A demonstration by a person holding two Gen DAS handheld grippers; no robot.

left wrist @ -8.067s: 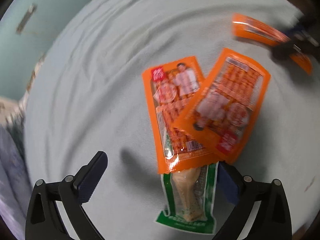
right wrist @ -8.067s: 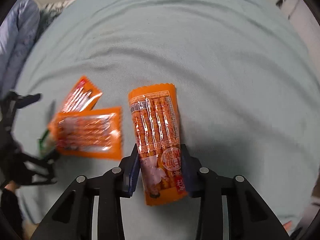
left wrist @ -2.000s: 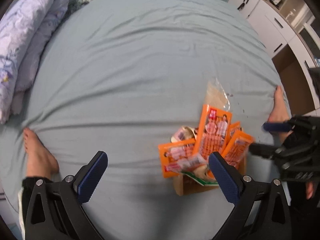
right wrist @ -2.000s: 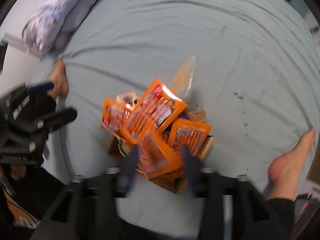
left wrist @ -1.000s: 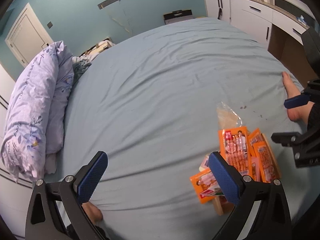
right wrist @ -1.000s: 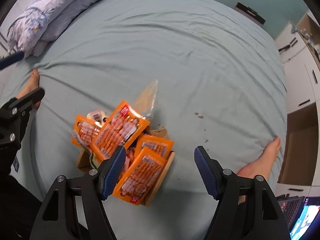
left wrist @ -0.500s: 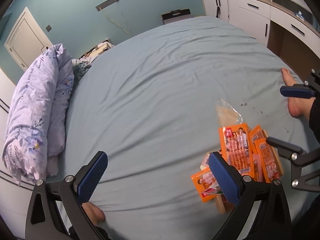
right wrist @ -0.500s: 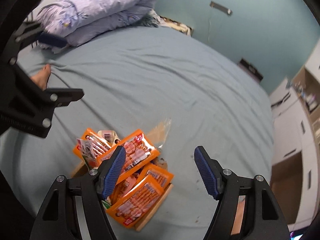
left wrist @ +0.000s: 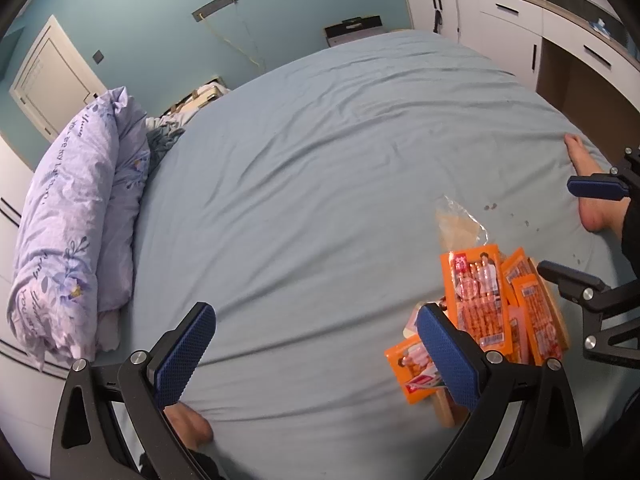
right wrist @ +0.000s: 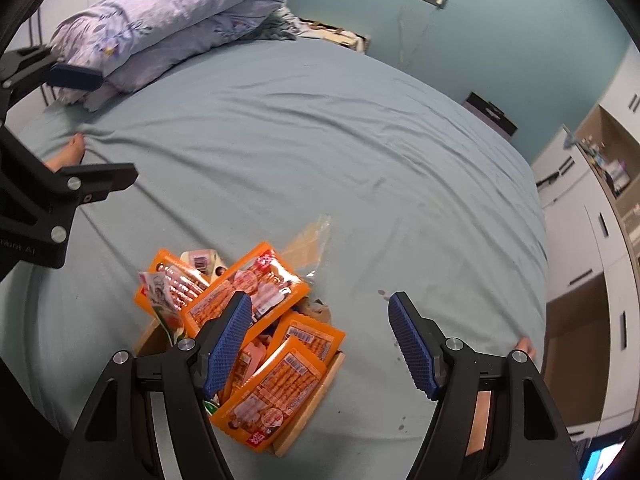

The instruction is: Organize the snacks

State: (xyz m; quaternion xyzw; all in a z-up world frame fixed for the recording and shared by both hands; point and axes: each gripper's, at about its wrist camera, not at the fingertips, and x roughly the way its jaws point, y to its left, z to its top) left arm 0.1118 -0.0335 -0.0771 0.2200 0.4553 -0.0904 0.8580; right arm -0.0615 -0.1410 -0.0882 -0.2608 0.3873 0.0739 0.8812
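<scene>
orange plastic sausage snack packets (right wrist: pixel 256 344) heaped in shallow wooden tray (right wrist: pixel 316 400), below right gripper (right wrist: pixel 320 344), gathered for tidiness. left gripper (left wrist: pixel 312 344) and right both spread wide, empty.

Orange snack packets (right wrist: pixel 276 396), pale blue-grey bedsheet (left wrist: pixel 320 184); lilac floral-print duvet (left wrist: pixel 76 216), teal wall (left wrist: pixel 160 8)

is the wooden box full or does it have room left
Overfull. Orange sausage packs pile above the wooden box, several sticking out past its rim; its inside is hidden. Both grippers are open and empty.
</scene>
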